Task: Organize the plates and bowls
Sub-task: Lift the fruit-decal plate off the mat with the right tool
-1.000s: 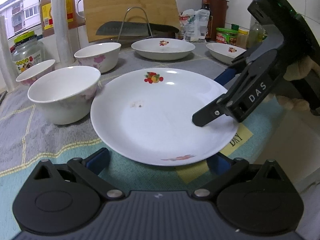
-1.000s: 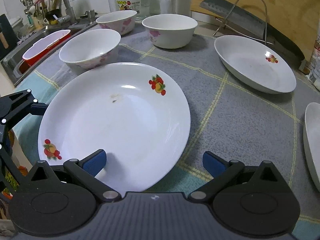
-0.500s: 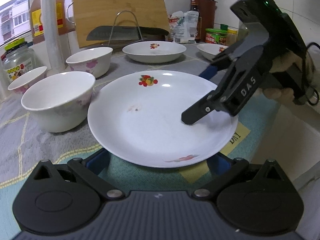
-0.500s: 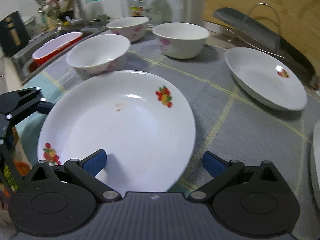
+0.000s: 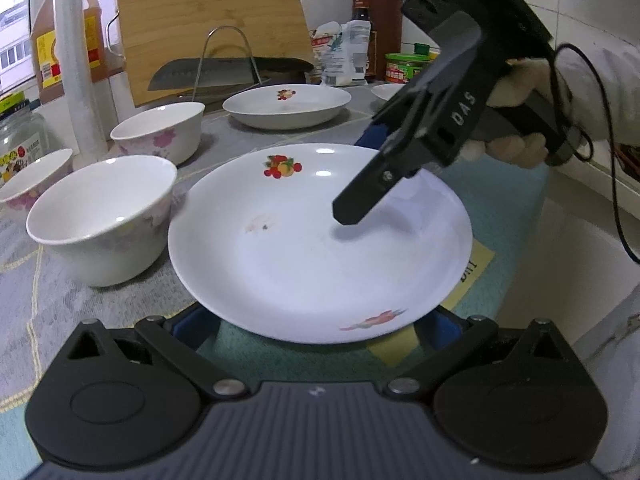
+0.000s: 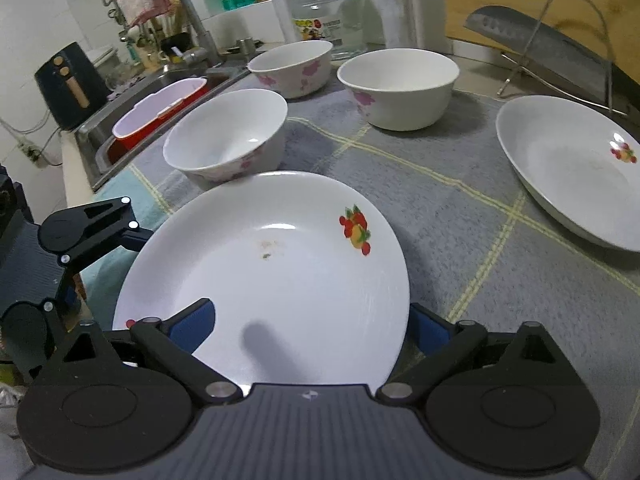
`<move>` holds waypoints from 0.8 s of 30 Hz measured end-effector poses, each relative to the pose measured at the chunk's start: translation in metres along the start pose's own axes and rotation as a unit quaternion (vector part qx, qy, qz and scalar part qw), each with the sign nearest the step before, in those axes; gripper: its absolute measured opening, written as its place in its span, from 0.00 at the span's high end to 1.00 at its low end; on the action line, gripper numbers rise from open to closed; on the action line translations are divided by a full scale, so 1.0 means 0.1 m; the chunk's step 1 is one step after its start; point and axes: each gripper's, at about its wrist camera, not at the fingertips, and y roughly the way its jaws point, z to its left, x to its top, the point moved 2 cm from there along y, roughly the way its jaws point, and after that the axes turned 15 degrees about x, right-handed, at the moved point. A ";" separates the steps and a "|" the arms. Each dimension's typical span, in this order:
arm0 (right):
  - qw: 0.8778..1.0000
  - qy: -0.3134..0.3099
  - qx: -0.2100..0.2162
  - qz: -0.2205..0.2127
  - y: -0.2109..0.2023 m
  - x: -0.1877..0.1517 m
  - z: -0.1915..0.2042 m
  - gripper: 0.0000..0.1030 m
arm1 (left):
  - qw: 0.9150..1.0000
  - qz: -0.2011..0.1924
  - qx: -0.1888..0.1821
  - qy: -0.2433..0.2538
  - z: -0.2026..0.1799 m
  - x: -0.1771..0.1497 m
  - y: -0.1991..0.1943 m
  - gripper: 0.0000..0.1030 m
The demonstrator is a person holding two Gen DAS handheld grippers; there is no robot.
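- Since 1 s ago, right hand-held gripper (image 6: 308, 328) slid further over the fruit plate (image 5: 316, 248); jaws closing, rim between, not pinched.
- Left of plate: three bowls (image 6: 226, 136) unstacked.
- Left hand-held gripper (image 5: 316, 330) open at plate's near rim.
- Right of plate: second plate (image 6: 576, 168) loose on counter (image 6: 460, 216); nothing stacked yet.

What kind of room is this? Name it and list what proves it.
A home kitchen counter, most likely. A sink with a faucet sits at one end, a wooden cutting board and a cleaver stand at the back, and plates and bowls cover the mat.
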 end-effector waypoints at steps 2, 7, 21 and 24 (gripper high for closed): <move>1.000 0.003 0.009 0.000 -0.01 0.02 -0.03 0.08 | 1.000 -0.002 0.002 0.005 -0.01 0.00 -0.01 0.00; 0.999 0.012 0.031 0.004 -0.03 0.06 -0.09 0.13 | 1.000 0.003 0.001 0.010 0.00 0.02 0.00 0.00; 0.999 0.015 0.033 0.010 -0.04 0.07 -0.08 0.14 | 1.000 0.007 0.006 0.025 0.02 0.02 0.00 0.00; 0.999 0.011 0.030 0.010 -0.03 0.06 -0.07 0.14 | 1.000 0.010 0.005 0.028 0.02 0.03 0.01 0.00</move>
